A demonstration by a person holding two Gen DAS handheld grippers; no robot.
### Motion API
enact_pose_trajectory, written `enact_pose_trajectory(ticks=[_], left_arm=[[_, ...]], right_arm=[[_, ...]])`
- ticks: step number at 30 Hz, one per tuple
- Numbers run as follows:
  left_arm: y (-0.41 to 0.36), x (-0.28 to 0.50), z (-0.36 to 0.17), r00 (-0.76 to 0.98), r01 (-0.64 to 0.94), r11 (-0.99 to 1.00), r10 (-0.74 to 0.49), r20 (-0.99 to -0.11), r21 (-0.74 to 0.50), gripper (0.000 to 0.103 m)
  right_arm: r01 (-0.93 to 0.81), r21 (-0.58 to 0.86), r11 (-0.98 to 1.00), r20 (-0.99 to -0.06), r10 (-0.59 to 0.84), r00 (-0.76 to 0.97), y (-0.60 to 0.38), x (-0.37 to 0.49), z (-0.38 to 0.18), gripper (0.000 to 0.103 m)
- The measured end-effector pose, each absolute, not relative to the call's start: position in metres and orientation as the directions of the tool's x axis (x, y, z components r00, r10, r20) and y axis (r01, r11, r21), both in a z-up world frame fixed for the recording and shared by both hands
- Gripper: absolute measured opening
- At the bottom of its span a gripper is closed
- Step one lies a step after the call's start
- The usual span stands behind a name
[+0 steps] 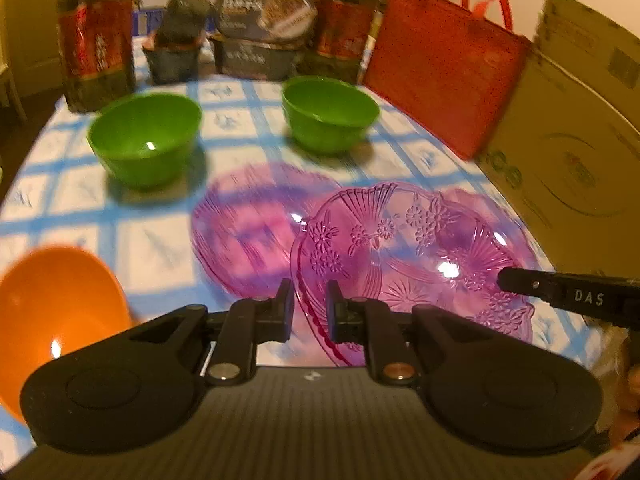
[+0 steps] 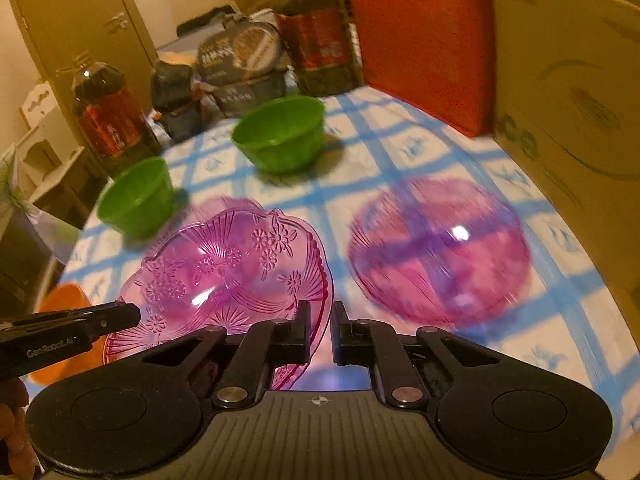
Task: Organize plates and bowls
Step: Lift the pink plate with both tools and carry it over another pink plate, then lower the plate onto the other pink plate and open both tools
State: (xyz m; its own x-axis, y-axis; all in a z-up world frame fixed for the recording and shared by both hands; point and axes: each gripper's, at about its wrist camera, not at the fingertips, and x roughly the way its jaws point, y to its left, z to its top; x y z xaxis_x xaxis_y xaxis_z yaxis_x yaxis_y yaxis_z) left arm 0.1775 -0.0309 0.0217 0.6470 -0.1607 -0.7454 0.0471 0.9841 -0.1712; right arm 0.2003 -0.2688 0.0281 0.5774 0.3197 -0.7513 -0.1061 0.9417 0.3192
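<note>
both the left gripper (image 1: 309, 312) and right gripper (image 2: 321, 334) pinch the pink plate's (image 1: 408, 256) rim.

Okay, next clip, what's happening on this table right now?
A person with two handheld grippers is sorting dishes on a blue-checked tablecloth. The left gripper is clamped on the rim of a pink patterned plate, held tilted off the table. The right gripper is nearly closed beside that plate's edge; whether it grips anything is unclear. Another pink plate lies flat on the cloth. Two green bowls and an orange bowl sit apart, not yet stacked.
</note>
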Motion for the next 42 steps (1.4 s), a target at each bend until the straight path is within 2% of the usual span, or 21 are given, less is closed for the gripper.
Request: enact_pose_trajectory(ticks=[7, 16, 42], left_arm=[[0.001, 0.217, 0.023, 0.658, -0.023, 0.986, -0.109, -0.745, -0.165, 0.014], [0.028, 0.247, 0.002, 0.645, -0.085, 0.983, -0.07, -0.761, -0.162, 0.014], [0.03, 0.267, -0.036, 0.605, -0.107, 0.987, -0.028, -0.795, -0.117, 0.015]], right_arm=[[-0.149, 0.341, 0.928, -0.721, 0.36, 0.592, -0.235, 0.249, 0.035, 0.01], [-0.177, 0.335, 0.925, -0.739, 0.375, 0.56, -0.205, 0.3, 0.012, 0.01], [-0.228, 0.269, 0.936, -0.785, 0.35, 0.512, -0.187, 0.319, -0.041, 0.01]])
